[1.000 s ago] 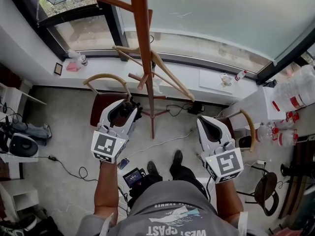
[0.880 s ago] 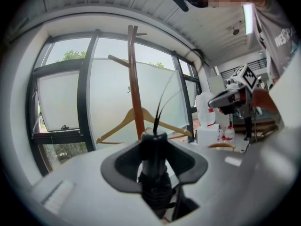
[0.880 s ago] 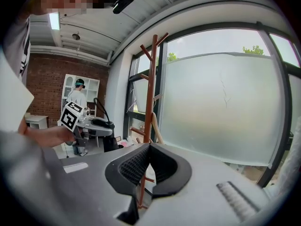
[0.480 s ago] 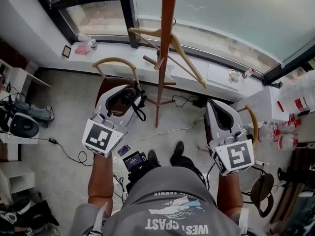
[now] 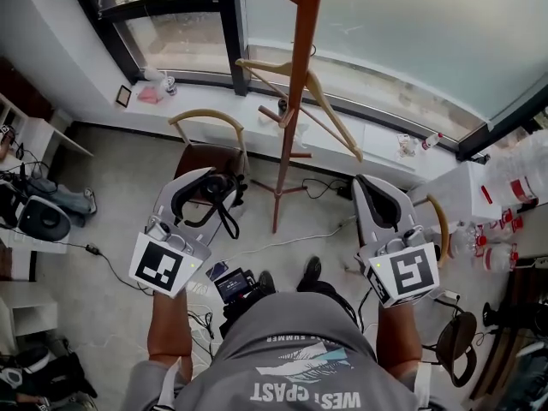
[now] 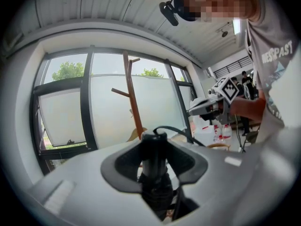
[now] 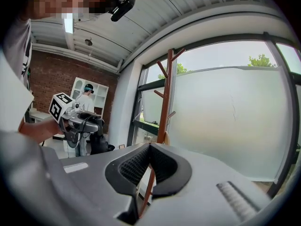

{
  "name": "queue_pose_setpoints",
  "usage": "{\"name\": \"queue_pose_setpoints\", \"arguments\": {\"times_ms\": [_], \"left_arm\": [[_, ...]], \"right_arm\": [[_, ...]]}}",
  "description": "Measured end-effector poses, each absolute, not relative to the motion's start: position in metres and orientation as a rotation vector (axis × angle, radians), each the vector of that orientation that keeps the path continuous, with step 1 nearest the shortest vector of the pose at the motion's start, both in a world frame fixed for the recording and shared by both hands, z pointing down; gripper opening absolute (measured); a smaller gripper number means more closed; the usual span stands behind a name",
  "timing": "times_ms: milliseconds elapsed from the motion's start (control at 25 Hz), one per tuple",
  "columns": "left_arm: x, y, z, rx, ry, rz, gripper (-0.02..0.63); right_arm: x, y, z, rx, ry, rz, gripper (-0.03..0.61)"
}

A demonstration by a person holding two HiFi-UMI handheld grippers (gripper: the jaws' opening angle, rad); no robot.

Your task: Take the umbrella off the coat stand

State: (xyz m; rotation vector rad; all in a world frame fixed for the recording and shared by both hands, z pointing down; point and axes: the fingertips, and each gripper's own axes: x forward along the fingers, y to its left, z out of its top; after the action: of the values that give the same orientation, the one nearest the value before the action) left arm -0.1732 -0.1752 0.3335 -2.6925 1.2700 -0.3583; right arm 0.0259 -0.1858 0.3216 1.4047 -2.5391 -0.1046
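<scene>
The left gripper (image 5: 226, 183) has drawn back from the tall brown wooden coat stand (image 5: 292, 110), carrying the black folded umbrella (image 6: 155, 173) clear of it. Its jaws clamp the umbrella's handle, and the wrist strap hangs loose. The right gripper (image 7: 149, 147) is closed and empty, apart from the stand.

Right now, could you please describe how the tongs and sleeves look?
Left tongs and right tongs: pale grey shells, black pads, each with a cube bearing black-and-white square markers. The person wears a short-sleeved grey printed T-shirt.
</scene>
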Motion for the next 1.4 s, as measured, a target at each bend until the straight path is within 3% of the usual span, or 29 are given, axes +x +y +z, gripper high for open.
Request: {"name": "queue_pose_setpoints", "arguments": {"times_ms": [1400], "left_arm": [[-0.195, -0.117, 0.32, -2.66, 1.29, -0.425, 0.156]], "right_arm": [[0.0, -0.164, 0.311, 1.264, -2.529, -0.231, 0.0]]}}
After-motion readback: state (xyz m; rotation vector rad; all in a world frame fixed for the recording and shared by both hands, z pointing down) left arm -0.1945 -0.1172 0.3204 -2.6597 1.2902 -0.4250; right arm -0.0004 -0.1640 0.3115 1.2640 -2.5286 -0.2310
